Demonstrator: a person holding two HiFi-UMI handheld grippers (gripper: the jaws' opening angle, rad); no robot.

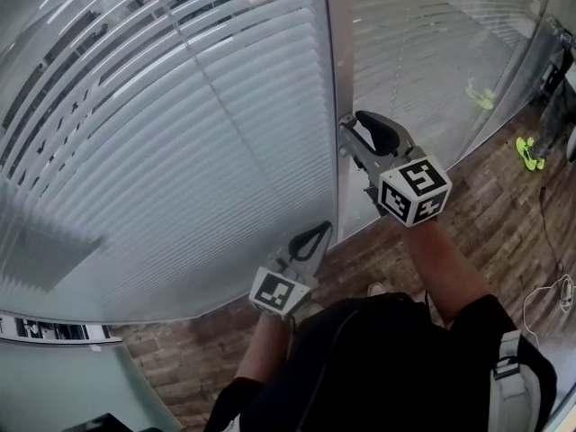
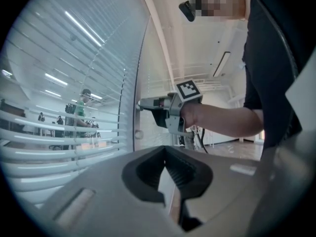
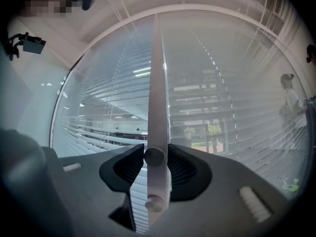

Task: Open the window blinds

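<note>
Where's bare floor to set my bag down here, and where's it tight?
Bare wood floor lies between the glass wall's base and the right forearm, and again left of the left forearm. Tight spots: the far right, with a green object and cables, and the post where the right gripper straddles a knob.

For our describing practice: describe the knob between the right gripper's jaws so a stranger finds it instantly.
Find the pale upright post between the two blind-covered glass panes. Two round knobs sit on it; yours is the upper knob, flanked by the right gripper's jaws, not the lower knob.
</note>
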